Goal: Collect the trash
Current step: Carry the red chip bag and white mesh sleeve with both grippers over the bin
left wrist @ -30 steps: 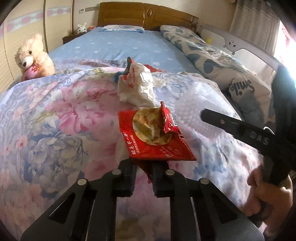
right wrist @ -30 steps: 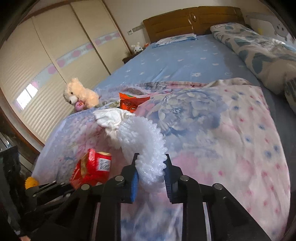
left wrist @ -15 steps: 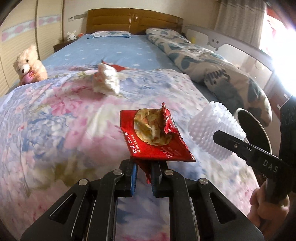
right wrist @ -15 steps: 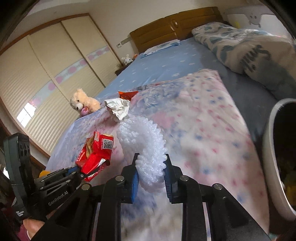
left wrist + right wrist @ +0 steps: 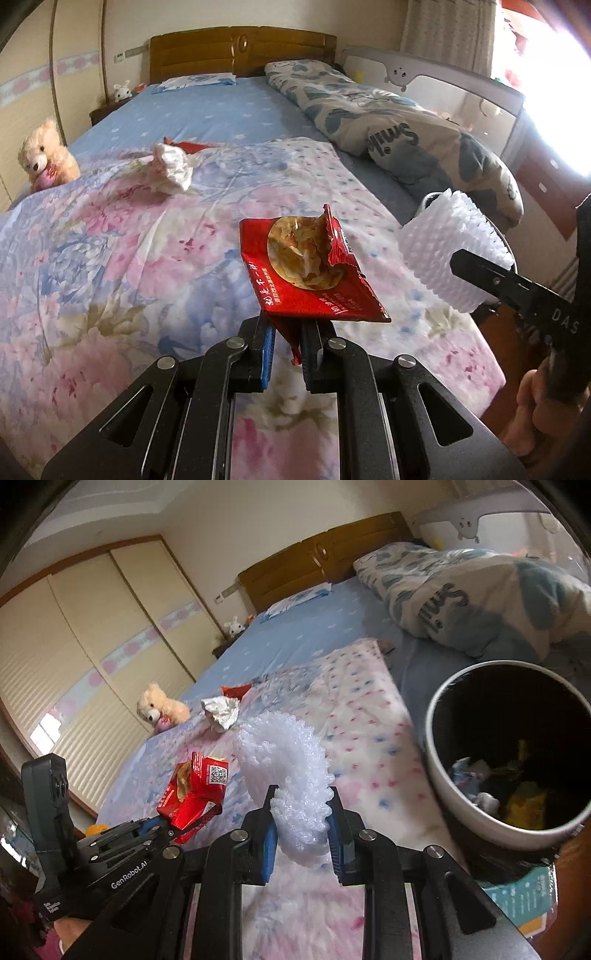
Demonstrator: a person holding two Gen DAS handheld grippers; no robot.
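Observation:
My left gripper [image 5: 287, 349] is shut on a torn red snack wrapper [image 5: 306, 273] and holds it above the floral quilt. The wrapper also shows in the right wrist view [image 5: 194, 794]. My right gripper [image 5: 301, 830] is shut on a white foam fruit net [image 5: 286, 771], which also shows at the right of the left wrist view [image 5: 448, 254]. A white-rimmed trash bin [image 5: 439, 775] with trash inside stands right of the bed, close to the right gripper. A crumpled white wrapper [image 5: 171, 168] and a red-orange packet [image 5: 190, 146] lie farther up the bed.
A floral quilt [image 5: 110, 240] covers the near bed. A teddy bear [image 5: 44, 155] sits at its left edge. A rolled patterned duvet [image 5: 406, 136] lies along the right side. A wooden headboard [image 5: 240, 51] and wardrobe doors [image 5: 92, 627] stand behind.
Both grippers have pulled back toward the foot and right side of the bed with their trash. The bin has come fully into the right wrist view.

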